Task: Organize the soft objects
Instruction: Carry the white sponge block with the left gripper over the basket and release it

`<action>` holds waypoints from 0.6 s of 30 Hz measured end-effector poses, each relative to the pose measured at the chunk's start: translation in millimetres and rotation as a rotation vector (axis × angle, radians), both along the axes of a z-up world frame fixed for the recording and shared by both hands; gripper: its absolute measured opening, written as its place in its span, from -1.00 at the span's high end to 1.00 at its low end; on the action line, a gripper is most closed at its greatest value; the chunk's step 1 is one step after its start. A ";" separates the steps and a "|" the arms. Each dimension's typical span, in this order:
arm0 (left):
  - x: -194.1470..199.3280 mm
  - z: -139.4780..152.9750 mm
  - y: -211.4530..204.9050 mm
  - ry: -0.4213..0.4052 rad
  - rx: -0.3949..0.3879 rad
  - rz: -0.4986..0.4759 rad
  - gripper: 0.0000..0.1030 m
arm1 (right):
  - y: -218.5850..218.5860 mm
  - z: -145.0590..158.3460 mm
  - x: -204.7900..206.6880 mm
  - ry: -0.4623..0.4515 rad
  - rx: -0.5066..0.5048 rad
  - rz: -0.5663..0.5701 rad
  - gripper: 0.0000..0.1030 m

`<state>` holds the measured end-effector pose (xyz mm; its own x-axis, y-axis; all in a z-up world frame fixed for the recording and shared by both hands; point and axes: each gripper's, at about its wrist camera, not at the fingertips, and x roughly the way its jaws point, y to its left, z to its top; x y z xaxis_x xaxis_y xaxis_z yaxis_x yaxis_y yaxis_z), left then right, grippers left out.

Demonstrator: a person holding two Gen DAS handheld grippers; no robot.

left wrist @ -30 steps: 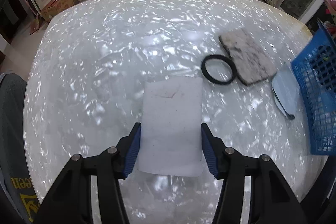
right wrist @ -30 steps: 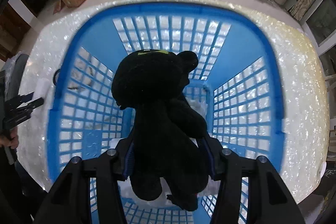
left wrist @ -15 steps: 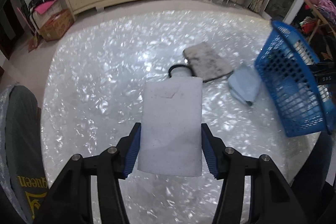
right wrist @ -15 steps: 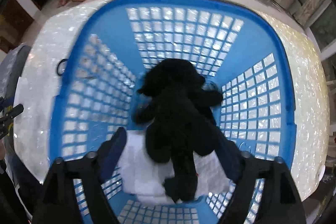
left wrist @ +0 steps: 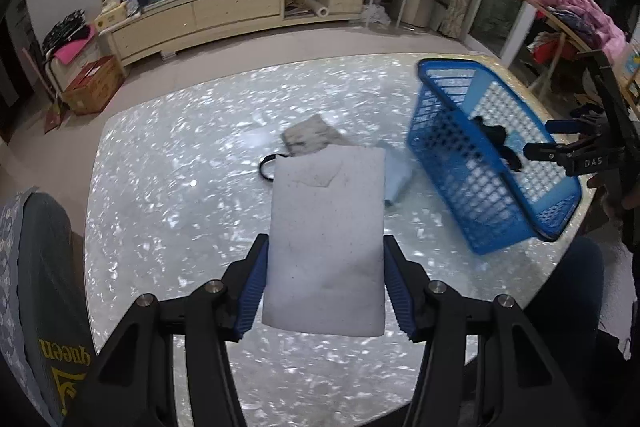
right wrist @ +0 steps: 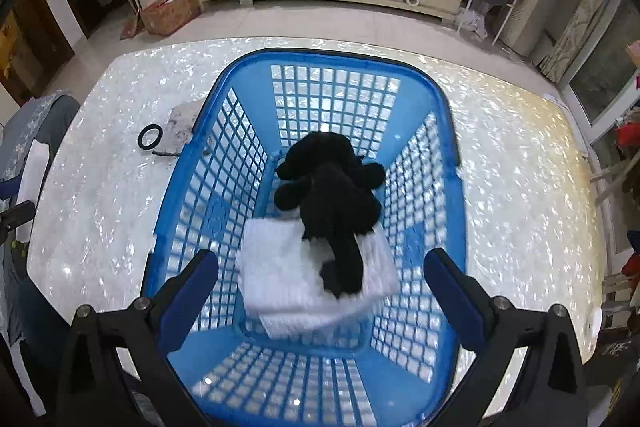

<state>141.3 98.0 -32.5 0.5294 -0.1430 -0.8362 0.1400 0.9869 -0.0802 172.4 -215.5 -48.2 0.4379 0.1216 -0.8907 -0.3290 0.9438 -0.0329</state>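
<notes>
Left gripper point(left wrist: 324, 283) is clamped on a white foam pad point(left wrist: 326, 247), blue fingers point(left wrist: 252, 291) pressing both long edges; pad sticks out toward 12 o'clock, held above the table point(left wrist: 168, 187). My right gripper point(right wrist: 320, 291) is spread wide with nothing between the fingers, hovering over the blue basket point(right wrist: 448, 147).

In the right wrist view, the black plush toy point(right wrist: 332, 195) lies in the basket at 12 o'clock from the right gripper, its lower end resting on a stack of white folded cloths point(right wrist: 288, 279) on the basket floor.

In the left wrist view, the basket point(left wrist: 452, 163) sits at 2 o'clock from the pad; only a scrap of the toy point(left wrist: 496, 139) shows through its open top.

The pad blocks part of the left wrist view: a black ring point(left wrist: 266, 167) at 11 o'clock is half hidden behind it, a light blue item point(left wrist: 396, 175) at 1 o'clock is partly covered and I can't tell what it is. A grey mottled mat point(left wrist: 312, 139) lies at 12 o'clock beyond the pad.

A cabinet point(left wrist: 224, 11) with clutter stands on the far side of the room.
</notes>
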 end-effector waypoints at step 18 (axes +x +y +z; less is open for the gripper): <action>25.9 34.8 -118.2 -0.041 0.020 -0.218 -0.01 | -58.9 -5.7 -24.7 -0.066 0.039 -0.122 -1.00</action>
